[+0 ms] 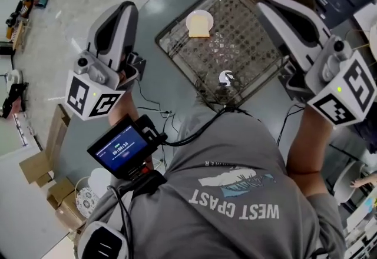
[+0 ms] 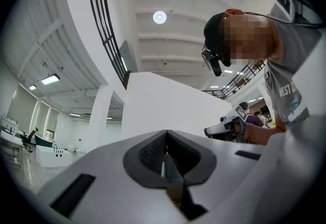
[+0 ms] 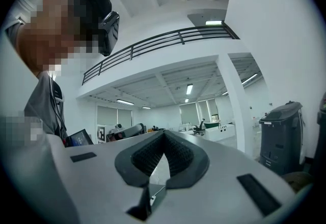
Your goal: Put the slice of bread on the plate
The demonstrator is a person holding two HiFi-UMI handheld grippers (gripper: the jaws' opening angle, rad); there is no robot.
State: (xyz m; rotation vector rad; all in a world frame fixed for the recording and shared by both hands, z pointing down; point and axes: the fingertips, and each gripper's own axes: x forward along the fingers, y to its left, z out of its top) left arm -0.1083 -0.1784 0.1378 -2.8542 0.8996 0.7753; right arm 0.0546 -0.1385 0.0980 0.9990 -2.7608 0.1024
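1. My left gripper (image 2: 165,136) is closed, pads meeting at the tips, with nothing in it; it tilts up toward the ceiling.
2. My right gripper (image 3: 163,135) is closed too, and empty.
3. The bread (image 1: 199,26) lies on the plate (image 1: 199,12), at the rack's (image 1: 250,46) far left corner, well apart from both grippers.
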